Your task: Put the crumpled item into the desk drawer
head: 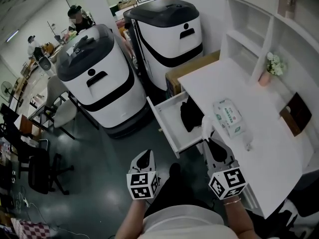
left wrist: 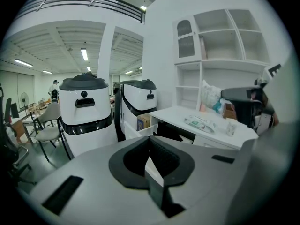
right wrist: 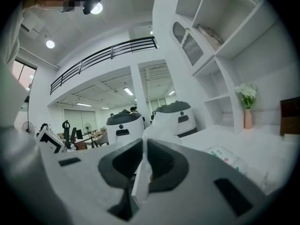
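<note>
A white crumpled tissue [head: 206, 127] sticks up out of my right gripper [head: 209, 139], which is shut on it just off the desk's front edge, beside the open drawer [head: 168, 122]. In the right gripper view the tissue [right wrist: 161, 123] rises from between the closed jaws of that gripper [right wrist: 143, 142]. A black bundle [head: 191, 114] lies inside the drawer. My left gripper [head: 143, 156] hangs lower left over the floor, apart from the drawer. In its own view the left gripper [left wrist: 150, 139] is shut with nothing in it, and the drawer [left wrist: 140, 130] shows beyond it.
A wipes pack [head: 228, 116] and a small clear cup [head: 247, 144] lie on the white desk [head: 269, 133]. A flower vase [head: 271, 66] stands by the shelves. Two large white-and-black machines [head: 102, 78] [head: 167, 29] and a cardboard box [head: 192, 67] crowd the drawer's far side. Chairs [head: 42, 168] stand at left.
</note>
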`<state>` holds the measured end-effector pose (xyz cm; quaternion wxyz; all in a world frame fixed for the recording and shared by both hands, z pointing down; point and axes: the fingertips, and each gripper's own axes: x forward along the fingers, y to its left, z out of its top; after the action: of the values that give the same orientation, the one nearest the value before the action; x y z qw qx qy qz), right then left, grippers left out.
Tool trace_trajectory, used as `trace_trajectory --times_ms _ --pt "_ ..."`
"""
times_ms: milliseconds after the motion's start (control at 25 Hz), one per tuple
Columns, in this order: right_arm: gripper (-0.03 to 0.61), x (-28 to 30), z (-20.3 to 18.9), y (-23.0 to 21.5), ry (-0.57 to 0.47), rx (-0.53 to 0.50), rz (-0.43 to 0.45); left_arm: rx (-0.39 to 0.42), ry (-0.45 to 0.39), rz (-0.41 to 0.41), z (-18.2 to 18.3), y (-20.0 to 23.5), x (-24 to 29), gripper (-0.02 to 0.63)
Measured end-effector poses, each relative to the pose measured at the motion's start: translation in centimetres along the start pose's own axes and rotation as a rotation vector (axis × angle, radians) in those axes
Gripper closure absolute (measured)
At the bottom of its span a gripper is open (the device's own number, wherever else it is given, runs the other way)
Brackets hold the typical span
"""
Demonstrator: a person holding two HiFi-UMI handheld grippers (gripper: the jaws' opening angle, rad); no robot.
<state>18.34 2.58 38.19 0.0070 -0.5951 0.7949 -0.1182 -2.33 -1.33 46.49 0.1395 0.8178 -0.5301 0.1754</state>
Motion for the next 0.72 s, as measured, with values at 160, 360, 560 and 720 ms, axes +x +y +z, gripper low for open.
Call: trace_trajectory --times_ms 160,360,560,720 --pt "0.545 2.6 -0.2 -0.3 0.014 -0.006 0.008 -0.002 0.004 -0.003 0.7 0.9 2.3 0.618" --pt "0.545 6.1 -0.2 -0.3 0.034 -0.012 0.021 -0.016 0.005 -0.005 1.8 2.8 5.3 0.618" --pt "0.545 9.9 0.4 -0.6 0.042 -0.031 0.025 -0.025 0.013 -0.007 2.8 4.8 8.3 0.618" --pt "0.545 12.6 0.4 -1.0 0.054 -0.041 0.015 -0.032 0.024 -0.011 3.4 6.4 10.5 0.618"
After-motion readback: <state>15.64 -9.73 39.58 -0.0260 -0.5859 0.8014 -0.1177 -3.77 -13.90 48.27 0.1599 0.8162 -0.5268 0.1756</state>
